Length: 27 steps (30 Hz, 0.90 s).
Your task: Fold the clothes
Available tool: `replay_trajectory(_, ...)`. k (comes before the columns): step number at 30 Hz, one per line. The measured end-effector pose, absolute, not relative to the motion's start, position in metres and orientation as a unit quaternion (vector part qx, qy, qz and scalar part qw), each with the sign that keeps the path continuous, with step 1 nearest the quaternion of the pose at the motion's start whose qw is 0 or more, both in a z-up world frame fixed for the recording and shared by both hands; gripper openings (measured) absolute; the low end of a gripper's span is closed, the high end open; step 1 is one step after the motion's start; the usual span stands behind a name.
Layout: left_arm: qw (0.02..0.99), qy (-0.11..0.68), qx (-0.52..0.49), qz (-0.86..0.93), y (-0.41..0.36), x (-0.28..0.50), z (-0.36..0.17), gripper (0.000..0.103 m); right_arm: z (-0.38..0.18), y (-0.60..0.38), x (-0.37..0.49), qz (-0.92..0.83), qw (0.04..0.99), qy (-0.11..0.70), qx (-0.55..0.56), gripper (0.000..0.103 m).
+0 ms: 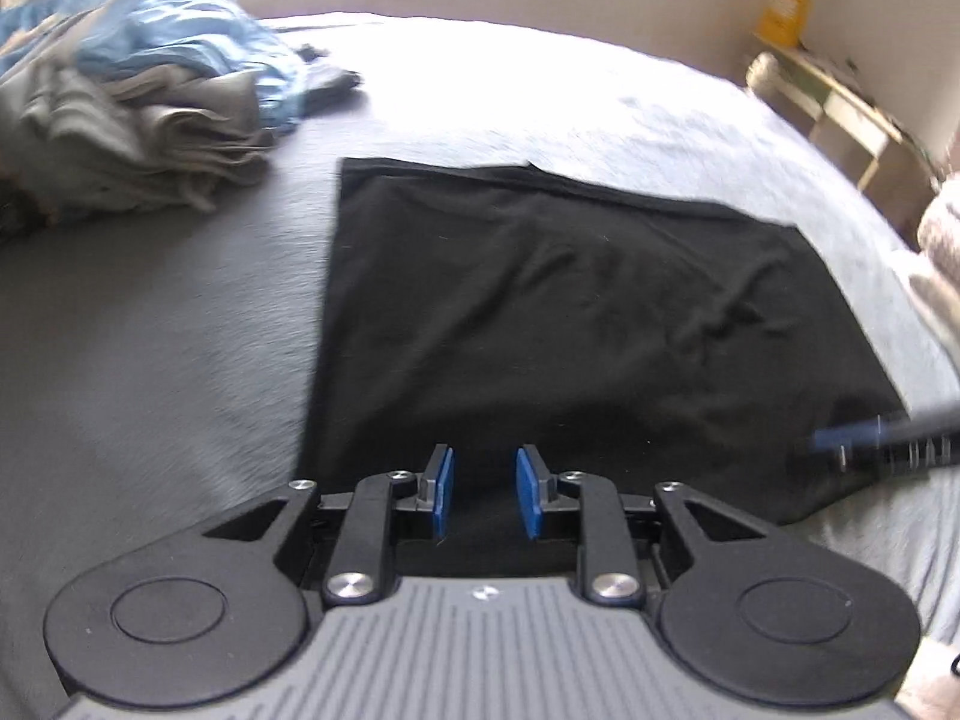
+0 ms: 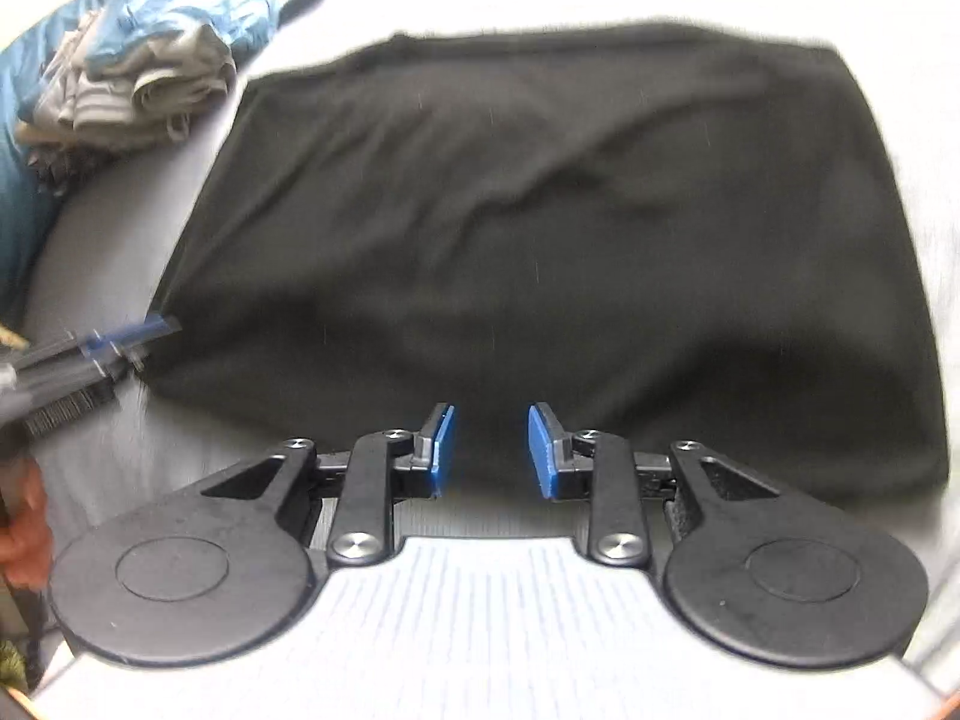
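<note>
grey bedspread (image 1: 150, 330), pale wooden desk (image 1: 840, 102), yellow box (image 1: 780, 9) on it

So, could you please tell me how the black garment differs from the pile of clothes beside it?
The black garment lies spread flat in a rough rectangle with light wrinkles; the pile of clothes is a crumpled heap. The black garment is one dark colour; the pile of clothes mixes grey and blue pieces. Both rest on the bed, untouched by the tongs.

2 close views, shared black garment (image 1: 576, 312)
</note>
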<state>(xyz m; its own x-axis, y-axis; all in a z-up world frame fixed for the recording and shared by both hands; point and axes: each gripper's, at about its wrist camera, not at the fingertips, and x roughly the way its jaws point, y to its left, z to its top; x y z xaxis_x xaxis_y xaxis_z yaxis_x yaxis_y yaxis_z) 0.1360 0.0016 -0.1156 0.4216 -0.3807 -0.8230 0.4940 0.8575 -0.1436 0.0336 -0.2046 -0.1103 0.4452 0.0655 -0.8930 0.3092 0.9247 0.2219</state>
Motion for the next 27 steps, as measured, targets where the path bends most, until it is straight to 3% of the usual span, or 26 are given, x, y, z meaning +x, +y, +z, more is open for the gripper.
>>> replay_trajectory(8,0.821,0.51,0.063,-0.247,0.014,0.142,-0.142,0.025,-0.134,-0.23,-0.022,-0.111,0.787,0.595,0.123,0.024)
replay_trajectory(14,0.821,0.512,0.072,-0.241,0.016,0.14,-0.141,0.025,-0.097,-0.263,-0.024,-0.13,0.819,0.548,0.11,0.025)
replay_trajectory(25,0.82,0.504,0.097,-0.254,0.013,0.138,-0.144,0.029,-0.114,-0.32,-0.063,-0.153,0.763,0.625,0.065,0.025)
replay_trajectory(27,0.819,0.503,0.1,-0.257,0.013,0.138,-0.144,0.029,-0.099,-0.328,-0.058,-0.153,0.779,0.602,0.079,0.025)
